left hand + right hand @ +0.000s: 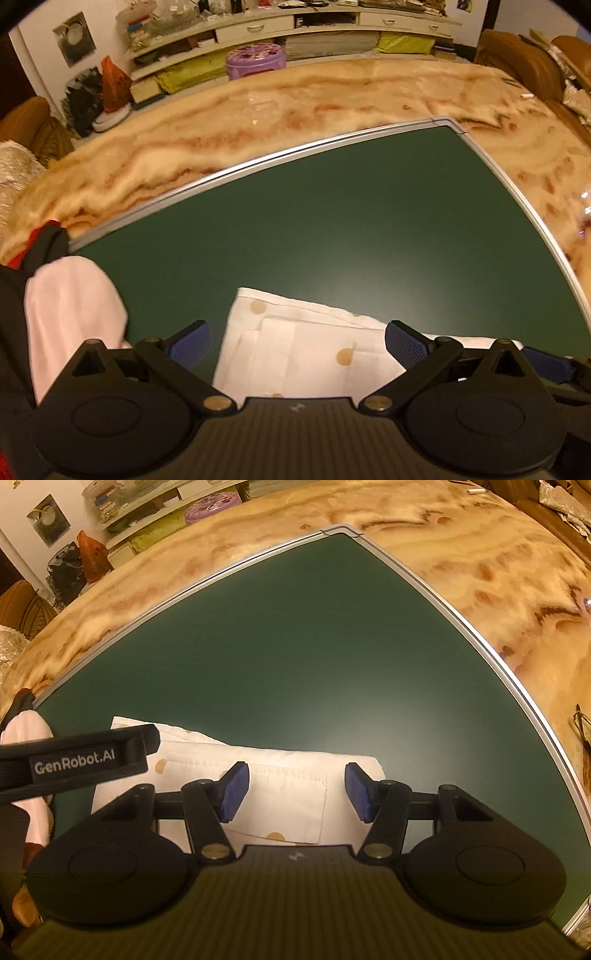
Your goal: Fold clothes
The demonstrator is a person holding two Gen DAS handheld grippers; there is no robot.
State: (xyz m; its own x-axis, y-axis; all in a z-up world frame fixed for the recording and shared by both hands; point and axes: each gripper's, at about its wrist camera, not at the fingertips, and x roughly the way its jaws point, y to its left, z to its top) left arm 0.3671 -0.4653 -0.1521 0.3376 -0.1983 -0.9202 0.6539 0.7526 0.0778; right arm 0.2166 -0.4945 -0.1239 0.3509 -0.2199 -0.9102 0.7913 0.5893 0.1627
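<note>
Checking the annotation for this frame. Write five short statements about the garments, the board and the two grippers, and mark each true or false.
1. The white garment with tan dots lies folded on the green board. True.
2. The left gripper is shut on the white garment. False: its jaws stand wide apart, gripping nothing.
3. A pink garment lies left of the white one, at the board's edge. True.
4. The right gripper holds the pink garment. False: it is open, over the white garment.
5. The green board rests on a plain white table. False: the tabletop is marbled tan and cream.
</note>
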